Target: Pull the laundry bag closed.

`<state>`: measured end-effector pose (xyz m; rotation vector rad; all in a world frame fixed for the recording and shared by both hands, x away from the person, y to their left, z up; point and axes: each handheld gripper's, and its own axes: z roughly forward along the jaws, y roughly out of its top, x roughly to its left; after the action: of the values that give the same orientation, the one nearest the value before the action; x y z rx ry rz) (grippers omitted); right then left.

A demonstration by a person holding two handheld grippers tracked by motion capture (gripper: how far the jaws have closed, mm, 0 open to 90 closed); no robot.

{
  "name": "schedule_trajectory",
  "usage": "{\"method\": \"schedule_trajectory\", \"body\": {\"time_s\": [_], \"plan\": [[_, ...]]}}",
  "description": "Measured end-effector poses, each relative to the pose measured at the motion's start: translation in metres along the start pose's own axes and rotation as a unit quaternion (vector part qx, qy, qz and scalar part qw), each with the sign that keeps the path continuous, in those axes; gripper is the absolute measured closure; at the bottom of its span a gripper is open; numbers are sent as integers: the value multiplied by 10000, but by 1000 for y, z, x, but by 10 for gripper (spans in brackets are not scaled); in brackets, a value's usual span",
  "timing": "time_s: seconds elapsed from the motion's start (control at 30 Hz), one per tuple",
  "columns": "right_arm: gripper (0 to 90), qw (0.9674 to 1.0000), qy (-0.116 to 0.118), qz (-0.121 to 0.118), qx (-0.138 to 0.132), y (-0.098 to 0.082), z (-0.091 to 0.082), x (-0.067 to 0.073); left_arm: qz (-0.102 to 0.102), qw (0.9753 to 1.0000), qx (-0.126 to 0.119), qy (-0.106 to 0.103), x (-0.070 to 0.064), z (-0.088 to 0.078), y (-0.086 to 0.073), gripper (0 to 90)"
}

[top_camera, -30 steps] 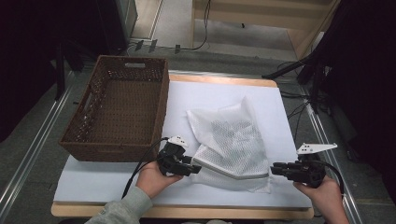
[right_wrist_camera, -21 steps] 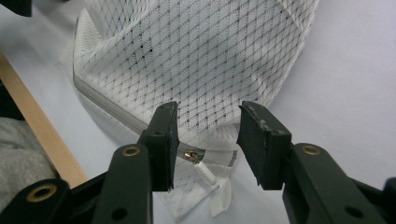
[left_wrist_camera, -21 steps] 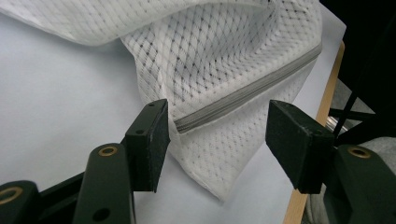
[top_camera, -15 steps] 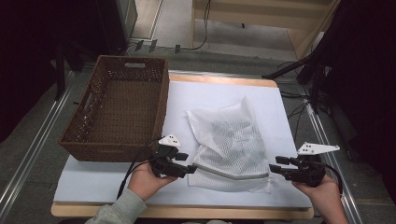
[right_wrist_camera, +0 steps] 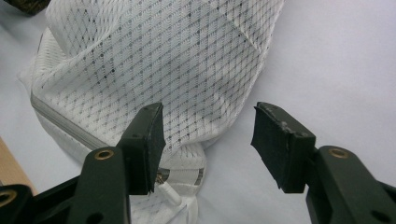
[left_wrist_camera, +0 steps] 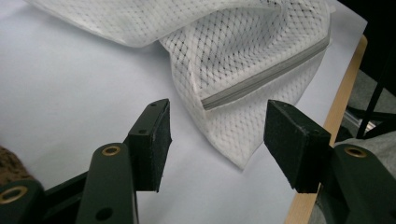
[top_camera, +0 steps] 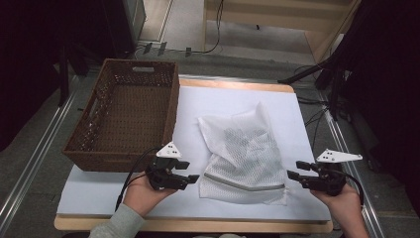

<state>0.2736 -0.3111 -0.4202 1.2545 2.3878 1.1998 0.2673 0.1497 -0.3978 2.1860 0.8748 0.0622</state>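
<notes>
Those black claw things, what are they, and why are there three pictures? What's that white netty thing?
The claws are hand-held grippers. A person holds one in each hand, and each has two black jaws that pinch like tongs.

One picture comes from a camera up high, looking down on the table. There you see the left gripper and the right gripper. The other two pictures come from small cameras riding on the grippers, so you look along their jaws.

The netty thing is a white mesh bag with a grey zipper along its near edge. Something dark shows faintly through the mesh. Beside it sits a brown woven basket.

Nothing is held now. Both grippers' jaws have just been opening, and they stand apart from the bag, one at each near corner.
</notes>
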Motion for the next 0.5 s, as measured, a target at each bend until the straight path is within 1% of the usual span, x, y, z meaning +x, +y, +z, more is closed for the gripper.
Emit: {"method": "schedule_trajectory", "body": {"time_s": [0.13, 0.27, 0.3, 0.33, 0.4, 0.5], "plan": [[432, 10000, -36, 0, 16, 0, 2, -1, 15, 10000, -30, 66, 1, -5, -4, 398], [399, 9999, -120, 44, 23, 2, 6, -2, -10, 9999, -127, 44, 3, -9, -6, 366], [393, 9999, -119, 71, 36, 3, 7, -2, -24, 9999, -145, 6, 3, -9, -6, 360], [389, 9998, -159, 70, 52, 3, 8, -2, -22, 9999, -150, 23, 3, -9, -6, 357], [382, 9999, -154, 25, 66, 4, 9, -2, -20, 9999, -165, -22, 4, -9, -6, 356], [376, 9998, -157, 50, 80, 4, 11, -1, -7, 9999, -111, 23, 4, -8, -6, 357]]}}
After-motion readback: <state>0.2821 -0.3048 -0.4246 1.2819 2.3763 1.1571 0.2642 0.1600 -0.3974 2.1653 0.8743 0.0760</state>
